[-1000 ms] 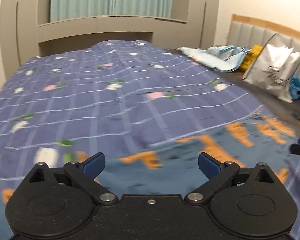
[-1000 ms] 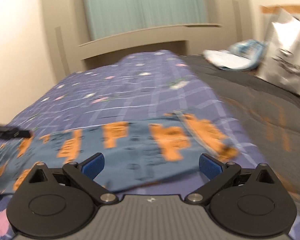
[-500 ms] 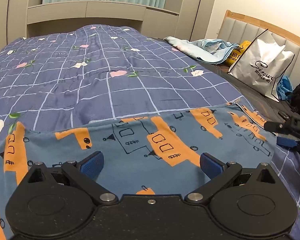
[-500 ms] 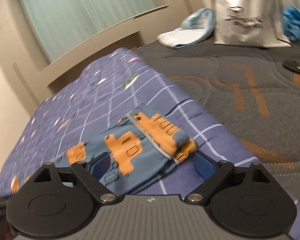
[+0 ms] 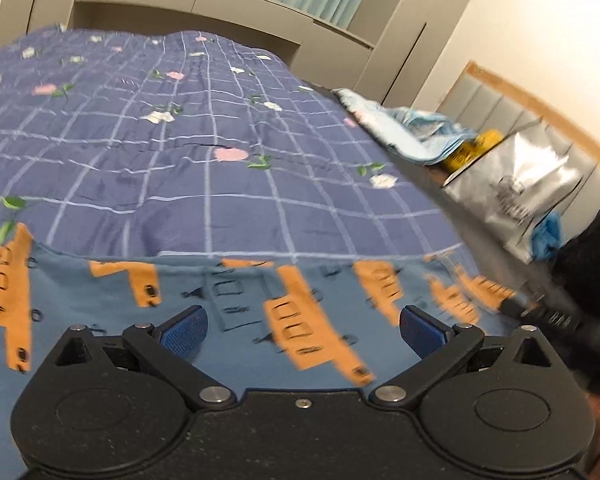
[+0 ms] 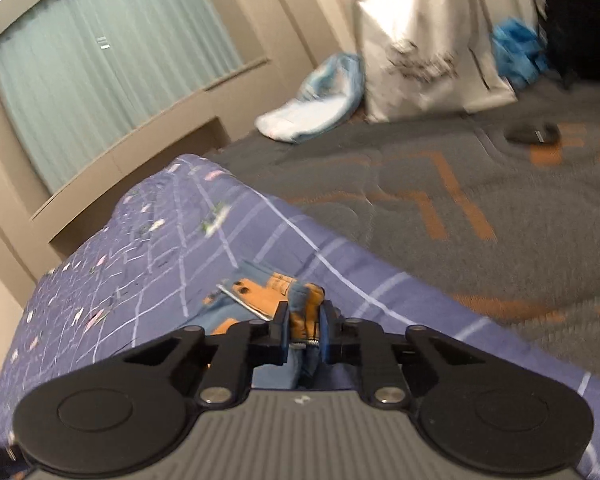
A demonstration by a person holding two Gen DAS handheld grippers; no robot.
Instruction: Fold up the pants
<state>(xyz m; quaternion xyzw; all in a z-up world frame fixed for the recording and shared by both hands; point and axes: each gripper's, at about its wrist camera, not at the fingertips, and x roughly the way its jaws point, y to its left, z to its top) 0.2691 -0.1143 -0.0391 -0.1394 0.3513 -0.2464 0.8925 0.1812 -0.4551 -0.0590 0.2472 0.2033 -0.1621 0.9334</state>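
Note:
The pants (image 5: 236,312) are blue with orange bus prints and lie spread across the near part of the bed. My left gripper (image 5: 303,330) is open just above them, its blue pads wide apart with cloth showing between. My right gripper (image 6: 303,334) is shut on a bunched end of the pants (image 6: 260,294) at the right side of the purple cover. In the left wrist view the right gripper (image 5: 548,316) shows as a blurred black shape at the pants' right end.
A purple checked flowered bed cover (image 5: 188,152) lies under the pants. A grey quilt with orange lines (image 6: 440,208) lies to the right. A silver bag (image 6: 424,48), a light blue cloth (image 6: 316,96) and a small dark object (image 6: 534,133) lie by the headboard.
My right gripper has closed on the end of the pants; half a second ago its jaws were open around it. My left gripper has stayed open over the pants, tilting slightly.

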